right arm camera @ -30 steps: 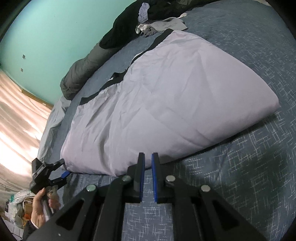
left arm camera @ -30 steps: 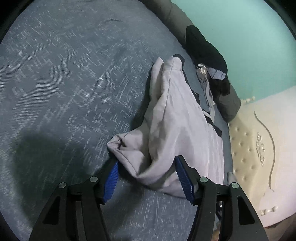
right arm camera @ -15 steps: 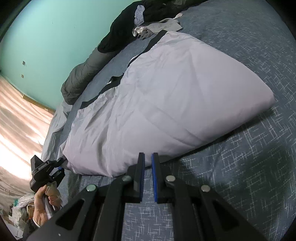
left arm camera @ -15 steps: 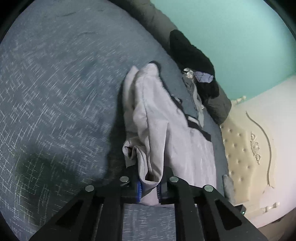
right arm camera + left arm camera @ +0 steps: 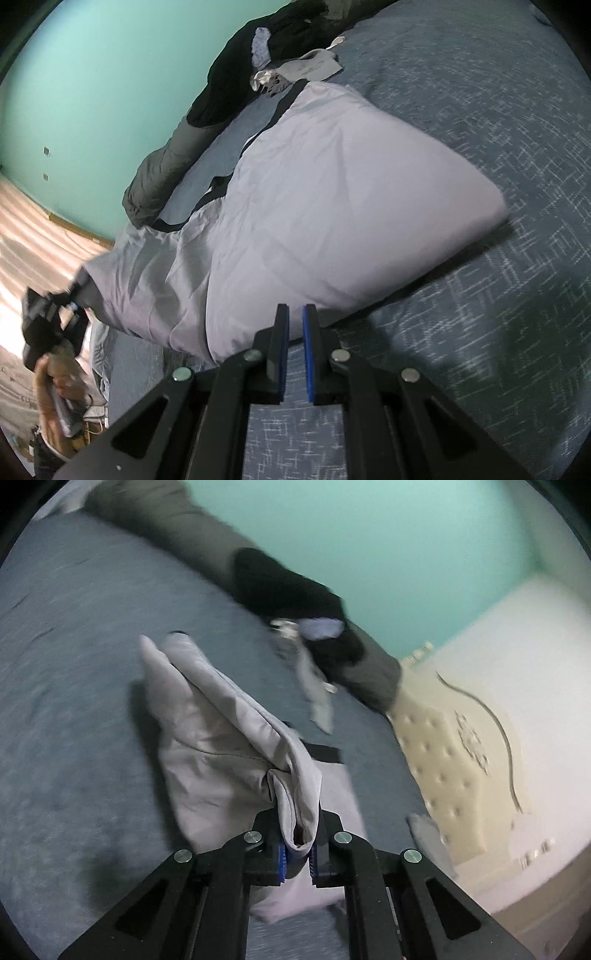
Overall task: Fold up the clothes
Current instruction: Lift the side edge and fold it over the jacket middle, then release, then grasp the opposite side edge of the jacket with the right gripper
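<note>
A pale grey garment (image 5: 207,753) with black trim lies on the blue-grey bed cover (image 5: 66,672). My left gripper (image 5: 297,834) has its jaws closing, and the blue pads press on a folded corner of the garment, which it holds lifted off the bed. The right wrist view shows the same garment (image 5: 332,184) spread wide, its left end pulled up toward the left gripper (image 5: 70,299), which a hand (image 5: 55,380) holds. My right gripper (image 5: 293,325) hovers shut at the garment's near edge with nothing between its pads.
A heap of dark clothes (image 5: 288,590) and small pale pieces (image 5: 317,627) lies along the far bed edge on a rolled grey blanket (image 5: 159,177). A cream tufted headboard (image 5: 443,757) stands at the right. A teal wall is behind.
The left gripper shut on the garment's corner, then rose and carried it up off the bed. The right gripper stayed shut and shifted slightly along the near edge.
</note>
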`<move>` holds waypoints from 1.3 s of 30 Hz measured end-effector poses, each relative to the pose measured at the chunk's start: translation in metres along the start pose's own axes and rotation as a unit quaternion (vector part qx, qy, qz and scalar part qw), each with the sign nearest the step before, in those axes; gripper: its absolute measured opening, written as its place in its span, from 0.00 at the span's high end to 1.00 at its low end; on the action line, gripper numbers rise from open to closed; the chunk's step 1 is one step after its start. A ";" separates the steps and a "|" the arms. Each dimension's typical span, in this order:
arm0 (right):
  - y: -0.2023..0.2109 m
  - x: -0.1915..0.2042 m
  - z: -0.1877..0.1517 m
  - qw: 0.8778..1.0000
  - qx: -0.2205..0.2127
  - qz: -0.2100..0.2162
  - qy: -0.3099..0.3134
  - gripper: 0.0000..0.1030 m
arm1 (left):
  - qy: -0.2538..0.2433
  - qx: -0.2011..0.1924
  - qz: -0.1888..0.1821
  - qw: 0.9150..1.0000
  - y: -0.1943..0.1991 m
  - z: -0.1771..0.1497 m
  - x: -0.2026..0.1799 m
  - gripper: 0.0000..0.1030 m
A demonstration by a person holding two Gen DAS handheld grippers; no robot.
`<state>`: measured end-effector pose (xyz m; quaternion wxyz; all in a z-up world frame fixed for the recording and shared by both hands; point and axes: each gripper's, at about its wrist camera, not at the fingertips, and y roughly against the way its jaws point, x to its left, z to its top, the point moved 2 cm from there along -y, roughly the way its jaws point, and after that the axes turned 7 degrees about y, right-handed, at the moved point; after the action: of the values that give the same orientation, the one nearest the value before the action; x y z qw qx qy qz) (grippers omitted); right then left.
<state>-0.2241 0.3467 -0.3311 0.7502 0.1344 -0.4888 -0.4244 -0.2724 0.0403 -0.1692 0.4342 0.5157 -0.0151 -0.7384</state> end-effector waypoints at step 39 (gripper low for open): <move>0.069 0.004 0.042 0.992 -0.107 0.059 -0.012 0.46 | -0.115 0.146 0.094 0.978 -0.118 -0.081 -0.027 0.58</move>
<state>-0.2242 0.3942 -0.2657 0.7778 0.0193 -0.4570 -0.4310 -0.2810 0.1667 -0.2424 0.4173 0.4811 -0.2214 -0.7385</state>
